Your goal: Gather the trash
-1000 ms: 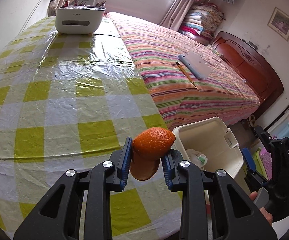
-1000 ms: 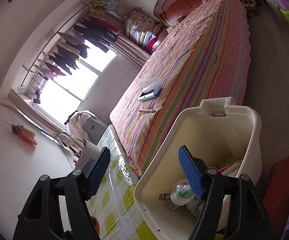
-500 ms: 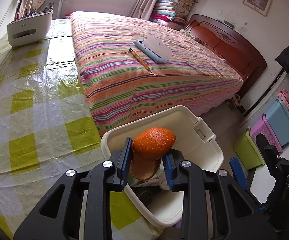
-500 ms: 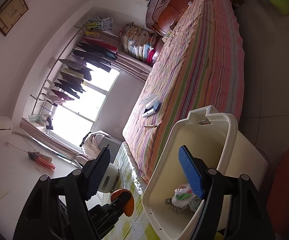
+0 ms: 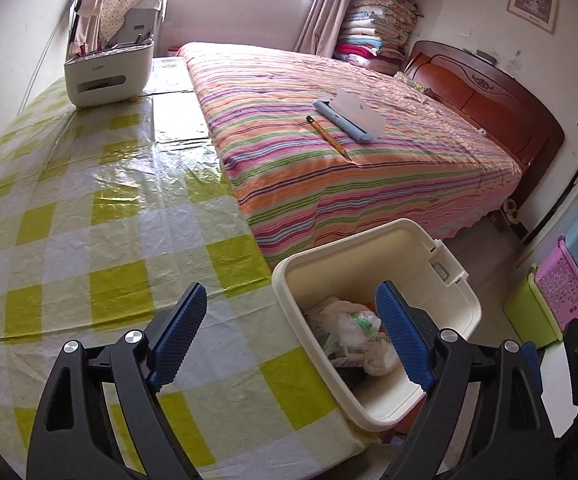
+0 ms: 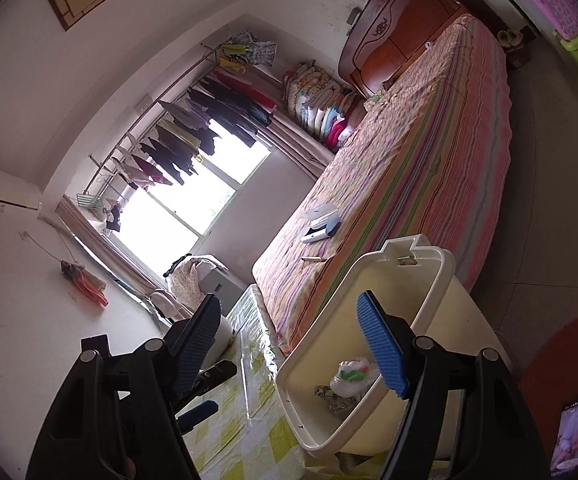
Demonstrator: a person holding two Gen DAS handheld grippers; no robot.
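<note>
left wrist, white organizer (image 5: 107, 76), writing illegible

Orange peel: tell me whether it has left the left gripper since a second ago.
Yes. The left gripper is opening and empty over the bin; the peel is not visible now.

My trash bin (image 5: 455, 300) is a cream plastic tub with rounded corners and a thick rolled rim, open at the top, with a small latch tab on its far short side. It stands upright just beside the corner of the table with the yellow-checked cloth (image 5: 89, 240), its near rim against the table's edge, and the striped bed (image 5: 349, 160) is right behind it. Inside lies a heap of trash (image 5: 353, 332): crumpled white plastic bags with green and red print, a bit of orange showing behind them, and something dark below that I cannot make out. My right camera shows the same bin (image 6: 429, 292) with the white bag (image 6: 351, 376) and a greyish crumpled scrap (image 6: 331, 398) on its floor.
</note>
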